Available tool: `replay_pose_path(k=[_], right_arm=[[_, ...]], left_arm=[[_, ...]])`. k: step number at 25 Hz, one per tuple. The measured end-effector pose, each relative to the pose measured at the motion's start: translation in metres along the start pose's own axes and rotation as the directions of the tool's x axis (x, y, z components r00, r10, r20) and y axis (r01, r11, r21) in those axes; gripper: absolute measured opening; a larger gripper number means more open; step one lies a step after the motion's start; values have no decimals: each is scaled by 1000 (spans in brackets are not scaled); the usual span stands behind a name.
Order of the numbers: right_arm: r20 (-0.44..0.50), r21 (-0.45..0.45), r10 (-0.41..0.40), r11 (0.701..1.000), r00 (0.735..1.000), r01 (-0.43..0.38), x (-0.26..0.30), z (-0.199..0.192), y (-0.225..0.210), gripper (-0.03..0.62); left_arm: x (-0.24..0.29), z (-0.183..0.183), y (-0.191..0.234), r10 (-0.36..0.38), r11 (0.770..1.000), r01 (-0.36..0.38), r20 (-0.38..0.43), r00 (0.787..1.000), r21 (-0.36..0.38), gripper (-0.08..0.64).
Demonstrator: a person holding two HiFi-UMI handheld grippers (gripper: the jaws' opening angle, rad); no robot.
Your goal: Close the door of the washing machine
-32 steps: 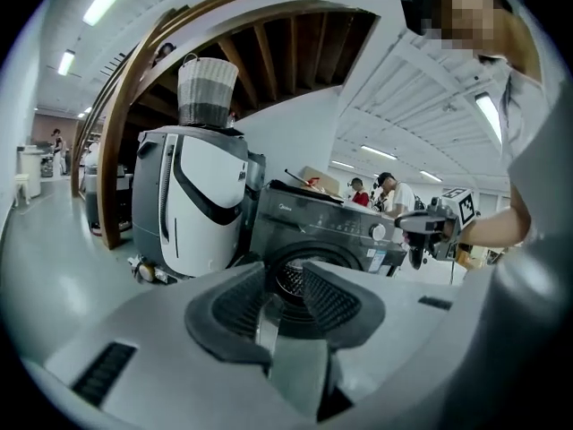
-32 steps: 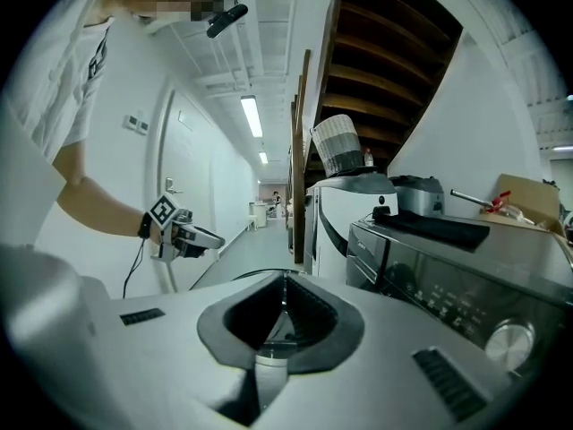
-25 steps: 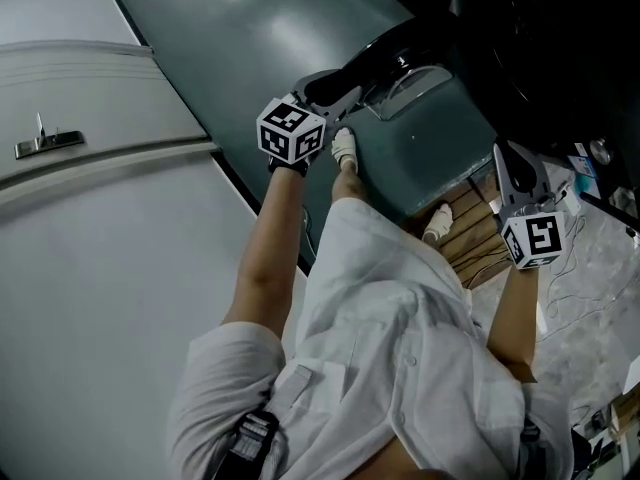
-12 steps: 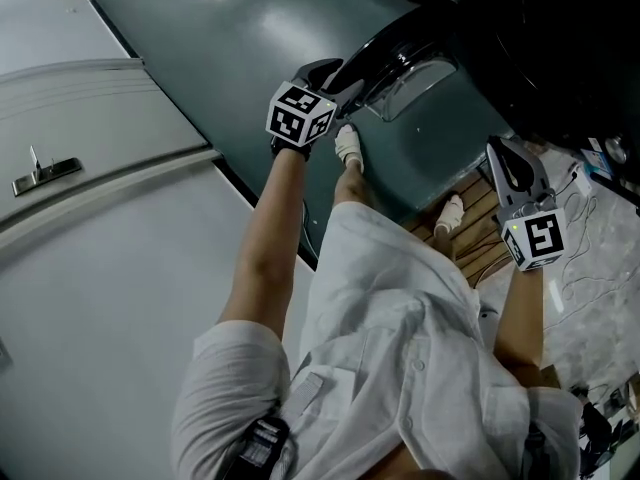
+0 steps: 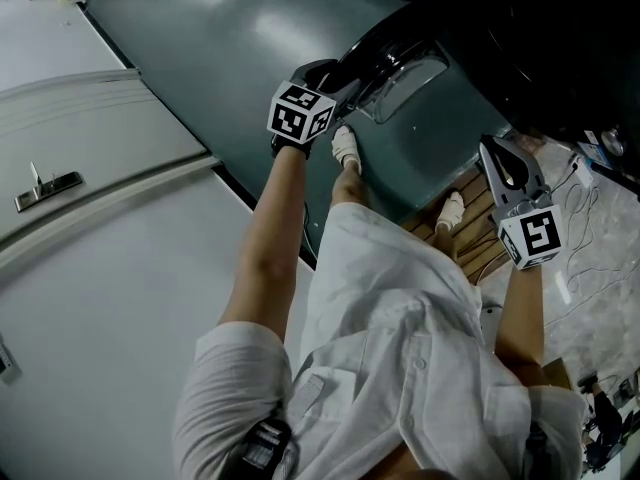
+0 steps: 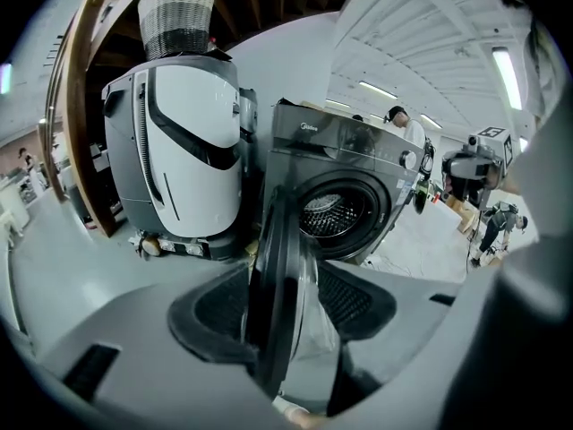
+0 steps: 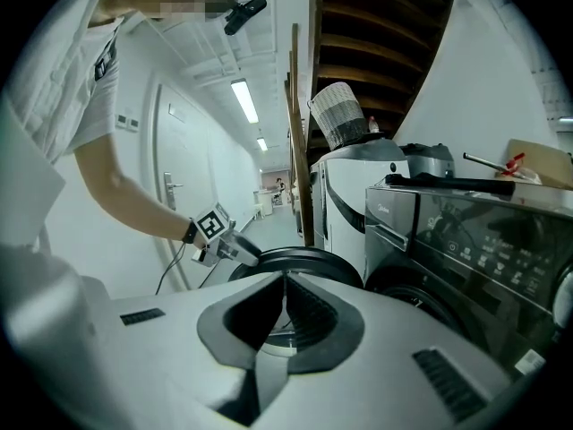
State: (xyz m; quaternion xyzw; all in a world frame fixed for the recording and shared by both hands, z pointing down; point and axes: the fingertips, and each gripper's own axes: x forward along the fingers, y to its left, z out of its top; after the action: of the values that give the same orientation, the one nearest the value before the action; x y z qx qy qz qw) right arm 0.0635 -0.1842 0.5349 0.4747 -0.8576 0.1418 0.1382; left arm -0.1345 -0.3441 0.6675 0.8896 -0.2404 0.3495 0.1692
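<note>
The left gripper's (image 6: 285,287) jaws pinch the rim of the door (image 6: 269,240), which runs edge-on between the two dark pads. The right gripper's (image 7: 286,307) jaws are pressed together on nothing, and it hangs in front of the washing machine (image 6: 345,177), well apart from the door.

The door stands swung wide out from the washing machine's front, so the whole closing arc is probably yet to do.

The hold is on a thin, smooth, curved rim, so the pads may slide off as the door swings, leaving it half shut. Too soft a push may leave the latch uncaught, and too hard a one may make the door bounce back. The person's foot (image 5: 343,148) sits right under the door in the head view and could be clipped. The right gripper could be caught if it drifts toward the opening.

The drum (image 6: 327,213), seen through the washing machine's round opening, shows bare perforated metal and no laundry. A woven basket (image 6: 179,16) tops the white appliance beside the washing machine, and its inside is hidden.
</note>
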Motion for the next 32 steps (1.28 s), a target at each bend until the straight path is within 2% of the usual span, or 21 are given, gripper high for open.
replay_pose_path(k=[7, 13, 23, 32], right_arm=[[11, -11, 0, 1000, 1000, 0, -14, 5, -7, 31], [23, -26, -10, 1000, 1000, 10, -33, 6, -13, 31], [31, -48, -32, 998, 999, 33, -71, 11, -27, 31], [38, -87, -76, 993, 996, 79, -119, 15, -41, 31]], left_arm=[[1, 1, -14, 12, 999, -12, -8, 1000, -30, 256], [4, -4, -43, -10, 998, 9, -10, 1000, -56, 256], [13, 1, -120, -116, 989, 117, 15, 993, -95, 259], [44, 19, -210, -237, 965, 243, 72, 969, -99, 262]])
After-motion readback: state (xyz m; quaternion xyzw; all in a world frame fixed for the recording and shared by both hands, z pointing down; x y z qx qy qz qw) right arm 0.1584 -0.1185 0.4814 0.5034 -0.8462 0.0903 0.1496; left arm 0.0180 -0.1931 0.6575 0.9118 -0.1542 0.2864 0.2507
